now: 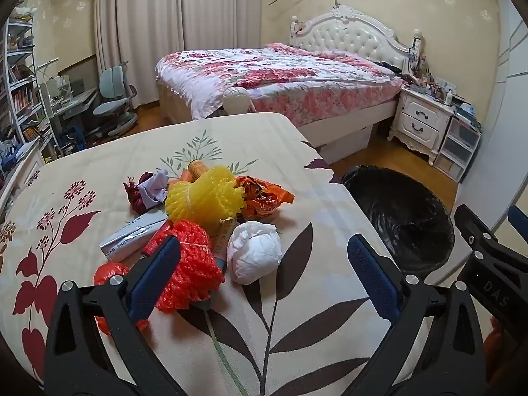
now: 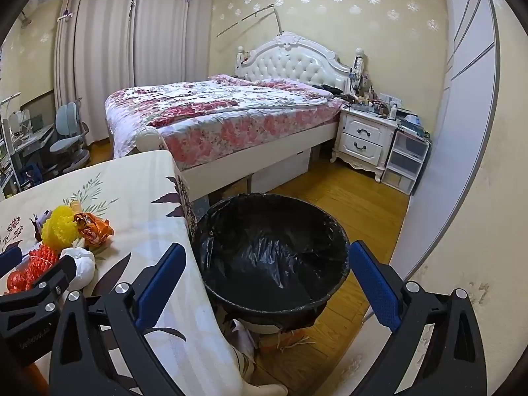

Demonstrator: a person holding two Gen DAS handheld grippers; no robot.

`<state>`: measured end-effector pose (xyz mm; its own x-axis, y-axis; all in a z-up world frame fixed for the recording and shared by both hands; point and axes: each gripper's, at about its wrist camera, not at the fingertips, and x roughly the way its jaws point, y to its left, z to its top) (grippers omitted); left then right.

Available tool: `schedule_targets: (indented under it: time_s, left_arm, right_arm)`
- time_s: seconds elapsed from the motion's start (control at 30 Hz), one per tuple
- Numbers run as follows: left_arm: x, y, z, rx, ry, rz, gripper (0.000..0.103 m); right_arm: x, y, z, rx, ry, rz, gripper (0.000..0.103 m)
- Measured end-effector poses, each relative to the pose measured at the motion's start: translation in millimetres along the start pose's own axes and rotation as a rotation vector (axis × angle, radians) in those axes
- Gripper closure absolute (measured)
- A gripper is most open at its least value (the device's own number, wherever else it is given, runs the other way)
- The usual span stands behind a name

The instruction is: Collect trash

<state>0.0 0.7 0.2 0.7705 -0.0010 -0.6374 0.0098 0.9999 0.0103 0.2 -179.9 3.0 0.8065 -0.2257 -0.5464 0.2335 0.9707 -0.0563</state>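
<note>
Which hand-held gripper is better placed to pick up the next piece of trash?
Left. The left hand-held gripper is open over the trash pile, near the white wad. The right hand-held gripper faces the bin.

Left gripper: black moulded frame with triangular cut-outs, silver round-headed screws at the pivots, two fingers faced with blue dimpled pads. Right gripper: same build, with "DAS" lettering embossed on its black body.

My table, under a leaf-print cloth, is carrying a trash heap: yellow net, red net, white wad, orange wrapper, purple paper, box.
</note>
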Motion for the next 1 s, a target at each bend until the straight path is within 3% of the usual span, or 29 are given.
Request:
schedule_targets:
  time_s: [0.23, 0.47, 1.0]
  left_arm:
    - [0.1, 3.1, 0.9, 0.003, -0.004, 0.027, 0.004]
    - [-13.2, -5.2, -5.2, 0.015, -0.009, 0.004, 0.004]
    - [-2.5, -7.3, -5.0, 0.017, -0.002, 0.009, 0.004]
  right_arm:
    - [-0.6, -1.8, -1.5, -0.004, 0.003, 0.000, 0.007]
    - [0.6, 2.4, -1.0, 0.000, 0.009, -0.002, 0.007]
    - [3.5, -13.4, -5.5, 0.001, 0.013, -0.003, 0.007]
